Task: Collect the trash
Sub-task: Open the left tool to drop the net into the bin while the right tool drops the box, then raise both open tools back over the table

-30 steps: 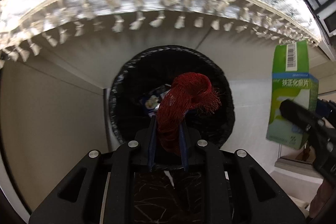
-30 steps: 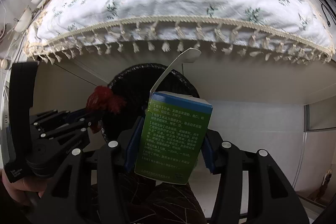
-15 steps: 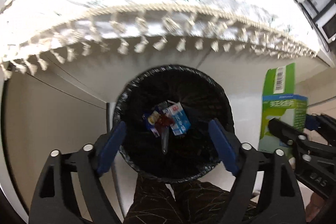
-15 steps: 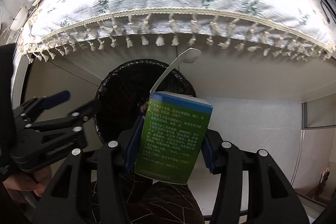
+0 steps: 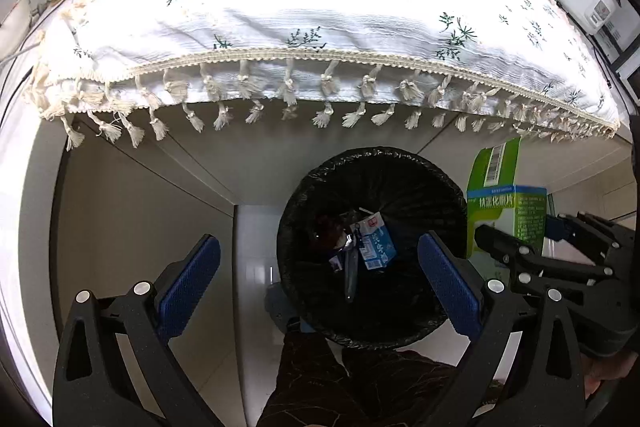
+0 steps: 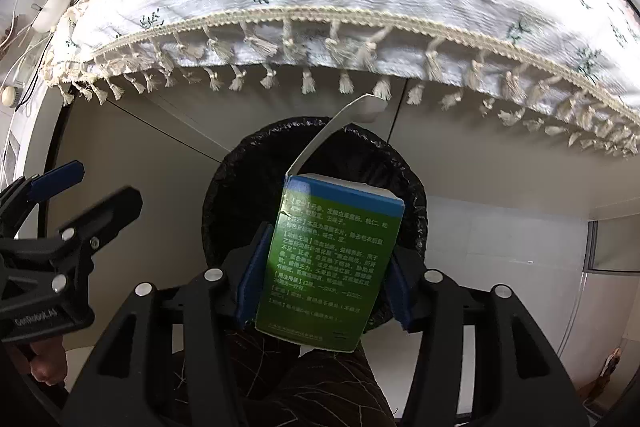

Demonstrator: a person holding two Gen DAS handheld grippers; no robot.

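I looked down past the bench (image 5: 320, 7), which wore one white cloth with little green sprigs and a row of tassels along its edge. Under the edge stood one round bin (image 5: 372, 247) with a black bag (image 6: 416, 211) inside it.

My left gripper (image 5: 318, 285) hung over the near side of the bin. Its two fingers (image 5: 188, 283) had just been opening, and they stood spread wide with nothing between them. Through the gap I saw down into the bin. There lay one dark red clump (image 5: 328, 231), one small blue and white carton (image 5: 374, 241) and one thin dark thing I could not make out.

My right gripper (image 6: 322, 285) was over the bin too. Its two fingers (image 6: 250, 279) were clenched on one green box (image 6: 332, 267), one blue pad pressed on each side. The box stood up between them, with the bin's mouth right behind it. It was green on the front with rows of small light print, and it had a blue band across the top. Its white top flap (image 6: 344, 123) stuck up open. From the left camera I saw a bar code on the flap of the box (image 5: 508, 211), just beside the bin's rim.
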